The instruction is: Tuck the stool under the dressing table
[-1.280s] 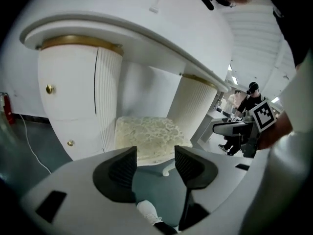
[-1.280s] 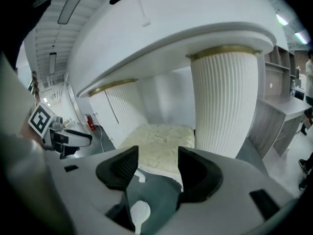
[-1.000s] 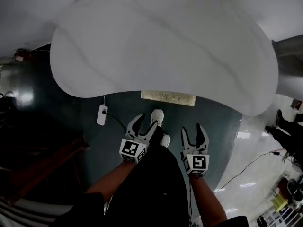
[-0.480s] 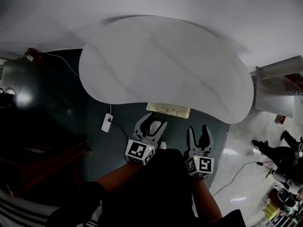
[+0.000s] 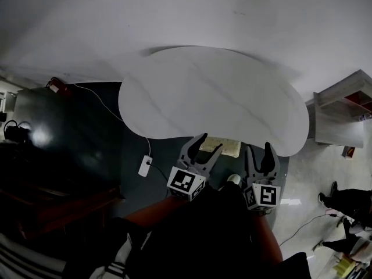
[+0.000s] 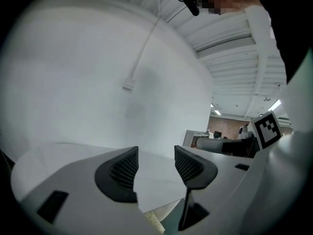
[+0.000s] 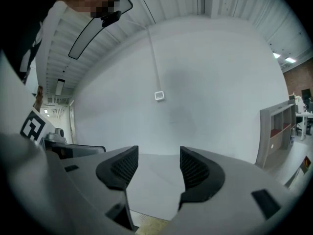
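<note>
Head view, nearest first: the person's dark-clad legs fill the bottom, with one white shoe (image 5: 233,180) on the dark teal floor (image 5: 87,132). Just beyond the knees the left hand-held gripper (image 5: 211,142) and the right hand-held gripper (image 5: 259,150) are held side by side, both pointing forward at the table's near edge. The left gripper view and the right gripper view each show the ribbed black jaws standing apart with nothing between them, only table top and wall beyond. Both are therefore empty.

Past the jaw tips lies a beige rectangular stool seat (image 5: 224,148). Only a strip of it shows; the rest is hidden beneath the overhanging edge of the white kidney-shaped table (image 5: 215,97). I take this strip for the stool. On that reading it already sits largely under the table, at the inward curve of the edge where a sitter's knees would go. With the grippers apart from it, the tuck looks done or close to it. How deep the stool goes cannot be told from above.

A white power strip (image 5: 145,165) lies on the floor to the left, and its cable runs back under the table. The table stands against a plain white wall (image 5: 174,16), and a white shelf unit (image 5: 343,118) stands to its right.
</note>
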{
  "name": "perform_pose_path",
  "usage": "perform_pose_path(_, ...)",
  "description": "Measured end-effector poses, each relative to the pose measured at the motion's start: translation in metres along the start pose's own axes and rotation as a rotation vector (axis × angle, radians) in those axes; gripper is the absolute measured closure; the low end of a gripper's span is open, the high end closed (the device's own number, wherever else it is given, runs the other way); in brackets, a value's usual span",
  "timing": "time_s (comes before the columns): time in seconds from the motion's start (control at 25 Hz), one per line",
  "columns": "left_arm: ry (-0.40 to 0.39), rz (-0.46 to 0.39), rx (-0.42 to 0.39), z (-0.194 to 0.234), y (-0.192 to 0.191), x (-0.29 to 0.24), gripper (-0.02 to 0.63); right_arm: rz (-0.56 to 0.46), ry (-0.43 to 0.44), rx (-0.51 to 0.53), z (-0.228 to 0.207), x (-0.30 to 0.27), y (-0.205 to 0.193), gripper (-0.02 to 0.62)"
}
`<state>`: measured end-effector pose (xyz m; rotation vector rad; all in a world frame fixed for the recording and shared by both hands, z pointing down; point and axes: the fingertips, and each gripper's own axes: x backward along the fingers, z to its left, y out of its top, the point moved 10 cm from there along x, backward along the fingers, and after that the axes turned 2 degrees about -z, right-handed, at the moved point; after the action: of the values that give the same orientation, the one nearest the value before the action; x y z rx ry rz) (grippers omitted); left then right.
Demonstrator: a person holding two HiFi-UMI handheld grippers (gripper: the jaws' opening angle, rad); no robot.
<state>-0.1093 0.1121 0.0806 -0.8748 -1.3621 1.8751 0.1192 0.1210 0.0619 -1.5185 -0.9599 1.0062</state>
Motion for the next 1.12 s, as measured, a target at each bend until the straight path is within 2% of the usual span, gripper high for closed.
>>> perform_pose_path(0.16,0.015,-0.013,-0.041,-0.020,0.017,0.000,0.374,0.013,0.058,0.080,0.004,0.003,0.020,0.342)
perform_pose_path(0.32,0.056,-0.011,-0.049,-0.039,0.019,-0.004,0.417,-0.019,0.083,0.050,0.004,0.016,0.040,0.344)
perform_pose_path(0.4,0.057,-0.022,-0.050,-0.045,0.021,-0.005,0.501,-0.044,0.090,0.040,0.000,0.019,0.046,0.349)
perform_pose_path(0.44,0.057,-0.042,-0.060,-0.049,0.023,-0.004,0.568,-0.059,0.096,0.037,-0.004,0.019,0.049,0.376)
perform_pose_path(0.48,0.055,-0.067,-0.074,-0.052,0.027,-0.004,0.578,-0.070,0.102,0.031,-0.007,0.019,0.051,0.447)
perform_pose_path(0.52,0.052,-0.089,-0.084,-0.055,0.030,-0.004,0.581,-0.071,0.107,0.022,-0.011,0.020,0.053,0.511)
perform_pose_path(0.6,0.040,-0.109,-0.086,-0.058,0.036,-0.004,0.586,-0.055,0.109,0.019,-0.016,0.021,0.056,0.540)
perform_pose_path(0.76,0.007,-0.065,-0.095,-0.061,0.043,-0.006,0.589,-0.075,0.087,0.024,-0.018,0.025,0.057,0.557)
perform_pose_path(0.92,-0.010,-0.095,-0.088,-0.059,0.043,-0.008,0.591,-0.117,0.106,0.049,-0.014,0.021,0.065,0.558)
perform_pose_path(1.04,-0.017,-0.061,-0.101,-0.051,0.045,-0.004,0.591,-0.116,0.105,0.103,-0.003,0.016,0.067,0.558)
perform_pose_path(1.12,-0.020,-0.075,-0.101,-0.046,0.046,-0.001,0.591,-0.119,0.112,0.113,0.008,0.015,0.064,0.558)
